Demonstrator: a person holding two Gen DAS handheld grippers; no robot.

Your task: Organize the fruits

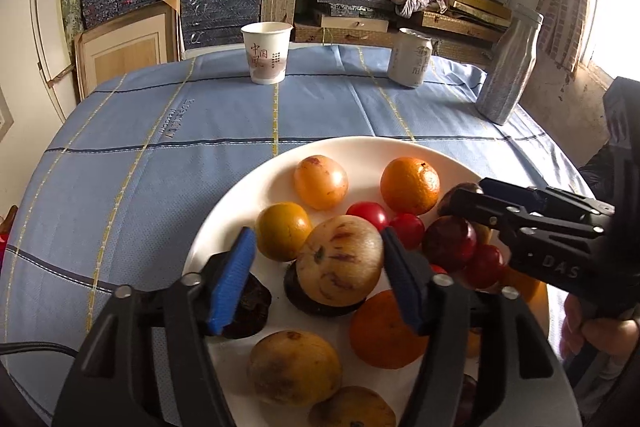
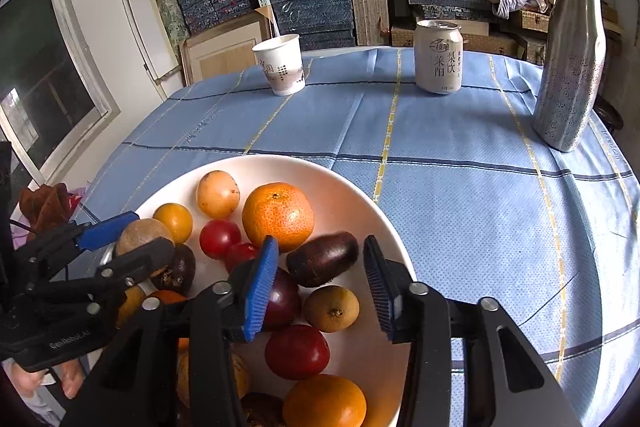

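The white plate (image 1: 248, 187) sits on the blue checked tablecloth (image 1: 160, 131), heaped with fruit. The left gripper (image 1: 316, 275) hovers wide open around a pale streaked fruit (image 1: 340, 261) — right pad close, left pad clear. The right gripper (image 2: 318, 287) (also spread wide, holding nothing) frames a dark purple fruit (image 2: 322, 259).

Both wrist views look forward, close over the shared white plate (image 1: 248, 187) from opposite sides.

A paper cup (image 1: 267, 53) stands at upper centre on the blue checked tablecloth (image 1: 160, 147). A drink can (image 1: 410, 57) and a silver bottle (image 1: 510, 63) stand further right, before shelves of stacked boxes (image 1: 224, 7).
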